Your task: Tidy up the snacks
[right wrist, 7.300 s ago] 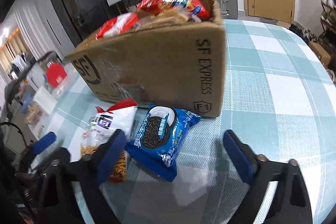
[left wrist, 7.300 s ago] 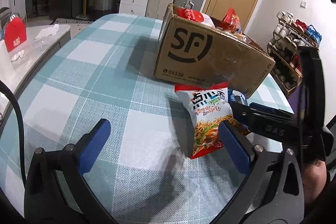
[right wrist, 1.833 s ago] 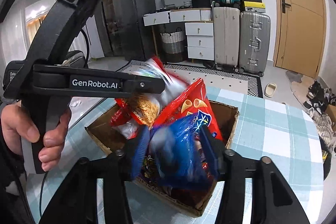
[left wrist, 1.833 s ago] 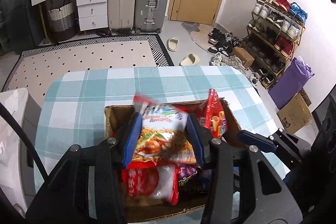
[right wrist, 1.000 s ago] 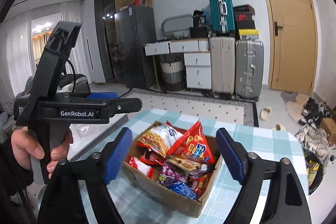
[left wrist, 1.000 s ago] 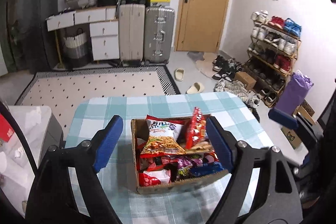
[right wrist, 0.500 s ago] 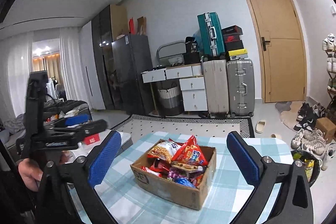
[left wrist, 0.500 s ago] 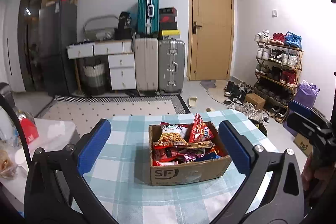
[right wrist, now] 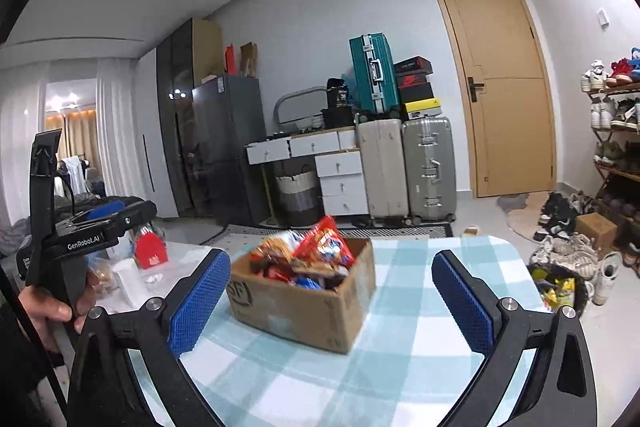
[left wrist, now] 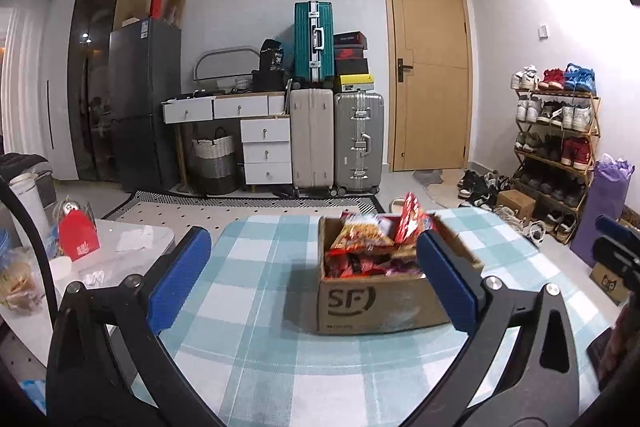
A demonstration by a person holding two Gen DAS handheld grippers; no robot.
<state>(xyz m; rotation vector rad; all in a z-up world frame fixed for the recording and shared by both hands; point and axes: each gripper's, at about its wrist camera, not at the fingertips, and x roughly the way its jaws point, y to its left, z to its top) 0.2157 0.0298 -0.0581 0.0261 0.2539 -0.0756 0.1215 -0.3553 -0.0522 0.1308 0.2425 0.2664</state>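
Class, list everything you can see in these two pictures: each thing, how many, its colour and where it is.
cardboard box: one, brown, on the table
snack packets: several, mostly red, piled in the box
table: one, teal and white check cloth
suitcases: three, teal, beige, silver, by the far wall
door: one, tan, shut
fridge: one, dark, left of the drawers
shoe rack: one, wooden, right wall
left gripper: one, black with blue pads, open, empty
right gripper: one, same colours, open, empty

Both wrist views raised, level, facing the far wall; shared: cardboard box (left wrist: 380, 291) (right wrist: 304, 301) on checked surface (left wrist: 256, 311) (right wrist: 400, 323), some way ahead.
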